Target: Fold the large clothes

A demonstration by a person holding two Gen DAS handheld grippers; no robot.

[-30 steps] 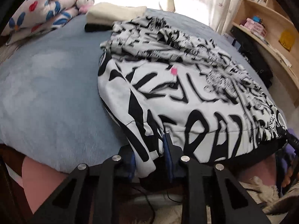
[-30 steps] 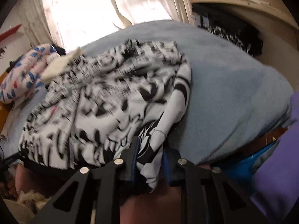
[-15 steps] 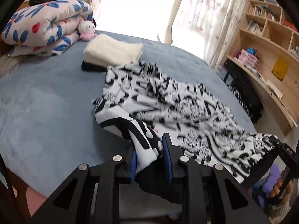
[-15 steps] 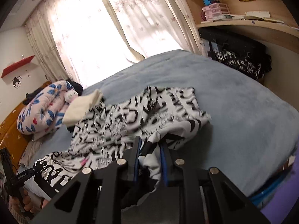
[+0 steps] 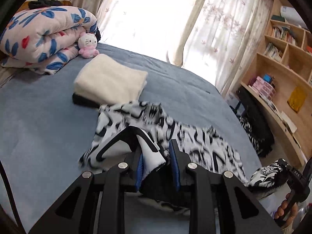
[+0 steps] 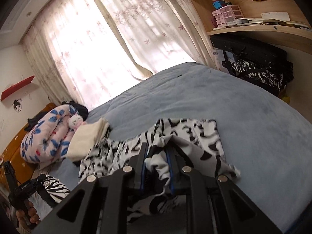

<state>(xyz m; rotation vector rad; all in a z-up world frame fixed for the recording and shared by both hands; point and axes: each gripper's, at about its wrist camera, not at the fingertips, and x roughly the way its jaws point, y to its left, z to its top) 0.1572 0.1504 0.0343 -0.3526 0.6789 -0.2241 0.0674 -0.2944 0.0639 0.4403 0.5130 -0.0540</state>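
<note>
With both corners of the black-and-white printed garment (image 5: 195, 136) pinched: left gripper (image 5: 156, 159) clamped on one bunched edge, right gripper (image 6: 157, 159) narrow on another, jaws just closing further. Cloth raised near the grippers, far part draped over the blue bed (image 5: 39, 117). Beyond, touching it, folded cream fabric (image 5: 111, 83); farther, floral quilt (image 5: 42, 37), Hello Kitty plush (image 5: 87, 44).

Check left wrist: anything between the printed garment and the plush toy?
Yes: a folded cream cloth on a dark item lies between the garment and the plush, on the bed; left wrist view.
</note>
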